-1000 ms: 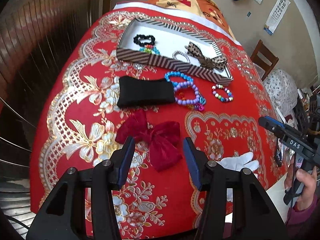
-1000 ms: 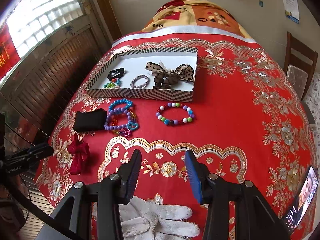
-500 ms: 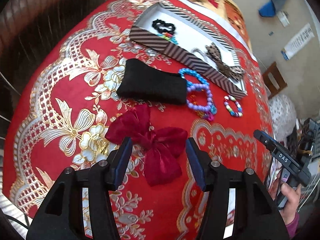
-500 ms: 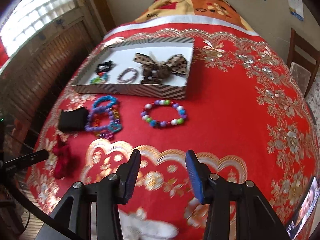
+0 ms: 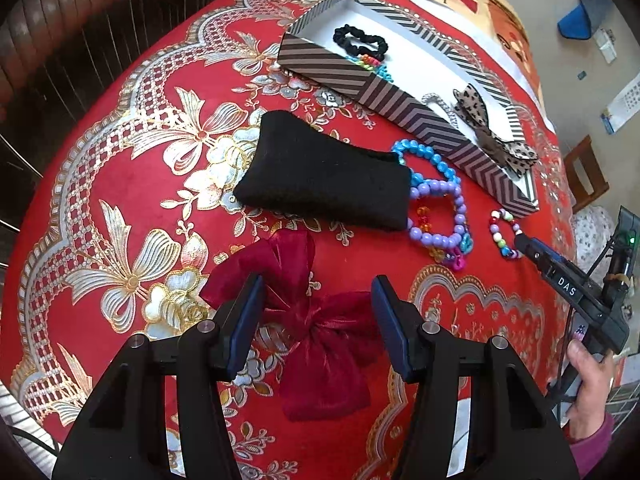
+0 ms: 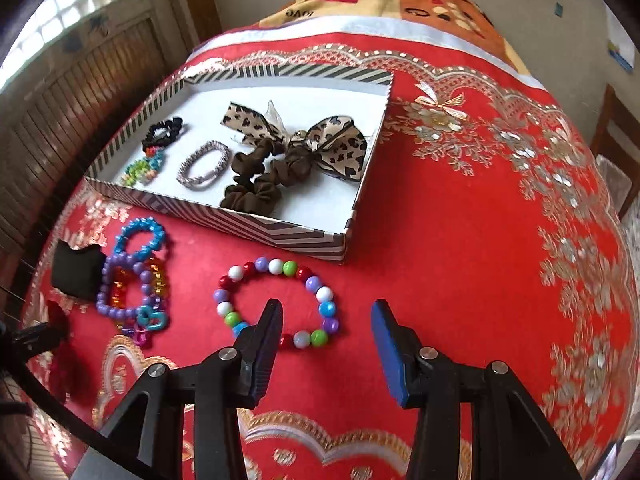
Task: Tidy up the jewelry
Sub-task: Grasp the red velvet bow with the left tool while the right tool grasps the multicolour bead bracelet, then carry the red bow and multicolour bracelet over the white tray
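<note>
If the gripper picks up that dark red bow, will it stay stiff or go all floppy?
Probably floppy: the dark red bow is creased, shiny ribbon lying slack on the tablecloth, so its loops and tails would likely droop. It looks light. The satin may be a bit slippery between the open left hand-held gripper fingers.

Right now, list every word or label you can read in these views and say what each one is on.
"DAS": white letters on the right gripper body, seen from the left wrist view.
"love", upside down: on the orange blanket beyond the red tablecloth.
Wall papers: print too small to read.
</note>
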{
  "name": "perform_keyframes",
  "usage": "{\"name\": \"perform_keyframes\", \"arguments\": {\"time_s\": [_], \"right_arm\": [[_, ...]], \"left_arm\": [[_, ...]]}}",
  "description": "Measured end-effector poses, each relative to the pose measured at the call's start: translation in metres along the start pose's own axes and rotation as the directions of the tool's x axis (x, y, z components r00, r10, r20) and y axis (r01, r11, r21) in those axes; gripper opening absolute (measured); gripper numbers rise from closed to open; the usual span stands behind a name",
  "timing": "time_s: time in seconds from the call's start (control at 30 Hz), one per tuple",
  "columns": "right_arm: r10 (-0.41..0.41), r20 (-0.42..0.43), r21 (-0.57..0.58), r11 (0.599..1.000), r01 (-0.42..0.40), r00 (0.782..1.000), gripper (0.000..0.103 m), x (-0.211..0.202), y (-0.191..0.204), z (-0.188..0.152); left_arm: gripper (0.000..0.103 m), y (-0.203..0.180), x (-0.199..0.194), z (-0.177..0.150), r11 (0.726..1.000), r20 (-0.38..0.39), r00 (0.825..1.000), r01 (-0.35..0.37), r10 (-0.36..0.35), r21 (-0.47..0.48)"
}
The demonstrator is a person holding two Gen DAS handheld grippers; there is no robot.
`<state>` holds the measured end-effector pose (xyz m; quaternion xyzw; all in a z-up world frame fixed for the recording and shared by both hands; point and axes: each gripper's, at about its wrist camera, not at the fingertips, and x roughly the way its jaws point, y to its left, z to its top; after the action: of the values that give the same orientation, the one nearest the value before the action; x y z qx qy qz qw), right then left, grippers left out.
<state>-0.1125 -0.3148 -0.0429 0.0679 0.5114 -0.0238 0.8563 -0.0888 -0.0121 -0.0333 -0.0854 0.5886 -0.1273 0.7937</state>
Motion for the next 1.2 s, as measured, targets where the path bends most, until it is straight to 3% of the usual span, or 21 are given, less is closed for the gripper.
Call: {"name": "perform_keyframes", "arguments": {"time_s": [0.1,0.17,0.2,0.33,0.53,0.83,1.2], "right_arm": [[0.002,0.01,-0.037,0.999,-0.001,1.0,0.025,0.004,0.001,0.0],[0.01,0.018,-0.051,0.999,-0.009,1.0,0.017,0.005,0.0,0.001],[0.013,0.025,-0.053,0.999,-0.011,1.0,0.011,0.005,-0.002,0.0],[0.03,0.04,-0.051,0.998,-0.028,0.999,0.008,0.002,-0.007,-0.001],[0.077,0.118,-0.035,0.997,-0.074,0.99,0.008,-0.033,-0.005,0.004],[0.084,0.215,-0.062,0.995,-0.072,0.973,0.008,-0.086,0.006,0.013],[0.084,0.268,-0.062,0.996,-0.07,0.96,0.008,-0.115,0.01,0.029]], "left_arm": [[0.054,-0.003,0.003,-0.002,1.0,-0.003,1.0,-0.012,0.012,0.013],[0.038,-0.004,0.005,-0.005,1.0,-0.015,1.0,-0.002,0.003,0.022],[0.024,-0.005,0.005,-0.006,0.999,-0.018,1.0,-0.011,0.011,0.033],[0.01,-0.001,0.001,-0.009,0.999,-0.02,1.0,0.008,-0.007,0.045],[0.007,-0.001,-0.025,-0.005,0.996,0.031,0.999,0.026,-0.028,0.081],[0.007,-0.022,-0.058,0.017,0.985,0.128,0.99,0.029,-0.051,0.171],[0.007,-0.054,-0.072,0.052,0.965,0.208,0.975,0.022,-0.078,0.262]]}}
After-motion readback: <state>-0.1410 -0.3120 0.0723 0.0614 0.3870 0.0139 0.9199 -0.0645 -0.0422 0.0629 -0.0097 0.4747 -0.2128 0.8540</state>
